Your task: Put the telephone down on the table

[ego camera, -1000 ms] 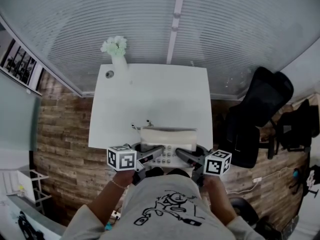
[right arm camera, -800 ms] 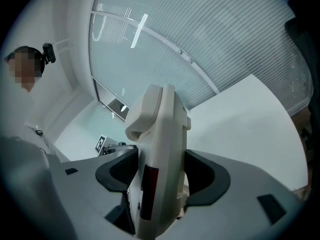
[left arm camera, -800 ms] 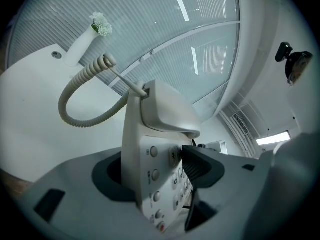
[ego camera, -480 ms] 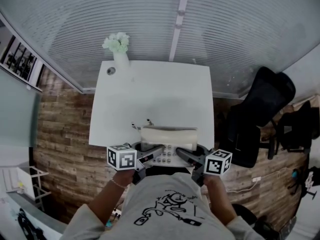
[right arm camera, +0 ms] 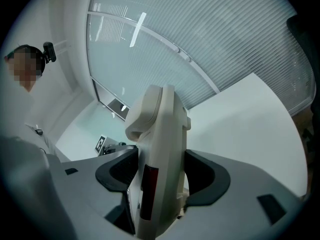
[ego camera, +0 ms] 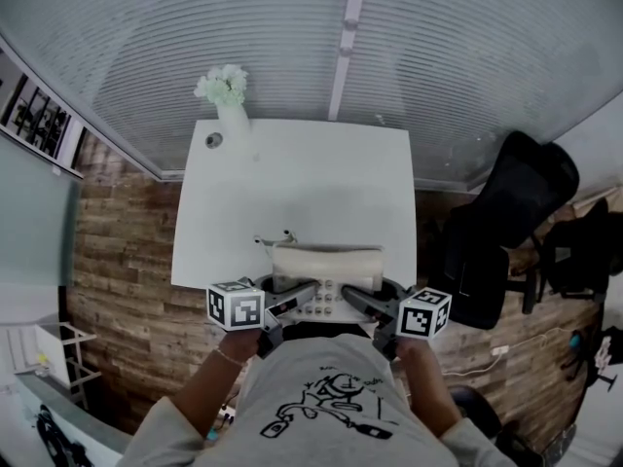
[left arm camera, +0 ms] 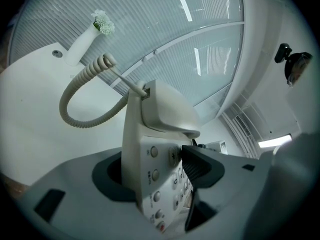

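**Telephone Gripped at Near Table Edge**

The smooth white rectangular table [ego camera: 292,178] lies flat. At its near edge is the cream hard-plastic desk telephone [ego camera: 326,266]. The left gripper [ego camera: 292,300] and right gripper [ego camera: 358,303] each clamp one side of it. I judge it rigid, light and slippery, with a loose handset, so side holds suit it. Its springy coiled cord [left arm camera: 80,101] trails.

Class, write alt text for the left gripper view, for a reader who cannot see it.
The left gripper clamps a cream telephone between its jaws, handset in its cradle, keypad facing right. Its coiled cord loops left over a white table, with a vase of flowers at its far corner.
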Demonstrator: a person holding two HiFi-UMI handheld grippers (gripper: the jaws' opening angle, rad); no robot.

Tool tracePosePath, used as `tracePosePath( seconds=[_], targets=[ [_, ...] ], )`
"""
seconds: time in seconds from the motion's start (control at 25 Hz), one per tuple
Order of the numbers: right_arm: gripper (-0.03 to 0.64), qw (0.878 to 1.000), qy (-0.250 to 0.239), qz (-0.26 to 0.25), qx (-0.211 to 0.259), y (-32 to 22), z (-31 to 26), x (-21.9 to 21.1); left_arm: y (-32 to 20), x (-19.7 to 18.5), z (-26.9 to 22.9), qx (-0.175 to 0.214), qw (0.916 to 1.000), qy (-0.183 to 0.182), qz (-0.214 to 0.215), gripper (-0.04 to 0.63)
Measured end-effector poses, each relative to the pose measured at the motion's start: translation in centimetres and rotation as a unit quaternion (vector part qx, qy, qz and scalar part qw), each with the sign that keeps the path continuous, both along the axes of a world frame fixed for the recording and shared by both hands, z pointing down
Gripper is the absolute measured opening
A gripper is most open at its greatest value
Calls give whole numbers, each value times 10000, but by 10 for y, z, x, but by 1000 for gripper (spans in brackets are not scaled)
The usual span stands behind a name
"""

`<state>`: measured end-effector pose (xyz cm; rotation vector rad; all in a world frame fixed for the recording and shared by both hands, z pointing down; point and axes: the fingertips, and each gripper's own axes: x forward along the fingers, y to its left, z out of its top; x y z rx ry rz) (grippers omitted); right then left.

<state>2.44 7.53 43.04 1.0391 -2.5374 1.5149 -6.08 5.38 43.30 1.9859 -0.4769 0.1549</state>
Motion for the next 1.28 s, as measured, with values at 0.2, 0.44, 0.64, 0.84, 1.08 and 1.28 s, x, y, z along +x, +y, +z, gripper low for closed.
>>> tracePosePath(
  seconds=[0.2, 0.44, 0.64, 0.84, 1.08, 1.28],
  targets=[
    [296, 10000, -55, -33, -33, -12, 2, 8, -12, 8, 2, 4, 10000, -47, -48, 278],
    [296, 9999, -99, -111, -55, -31, 5, 15, -30, 15, 4, -8, 9999, -88, -109, 278],
    [296, 9998, -110, -138, -84, -48, 5, 28, -46, 28, 5, -35, 9998, -91, -157, 278],
    [296, 9998, -150, -159, -39, -66, 2, 44, -62, 44, -3, -9, 9998, -134, -129, 278],
    [296, 9996, -203, -172, -31, -82, -2, 60, -77, 62, -6, 31, 9997, -204, -147, 278],
    [296, 9995, -218, -218, -23, -89, 0, 72, -83, 73, -5, 26, 9996, -225, -183, 278]
  ],
)
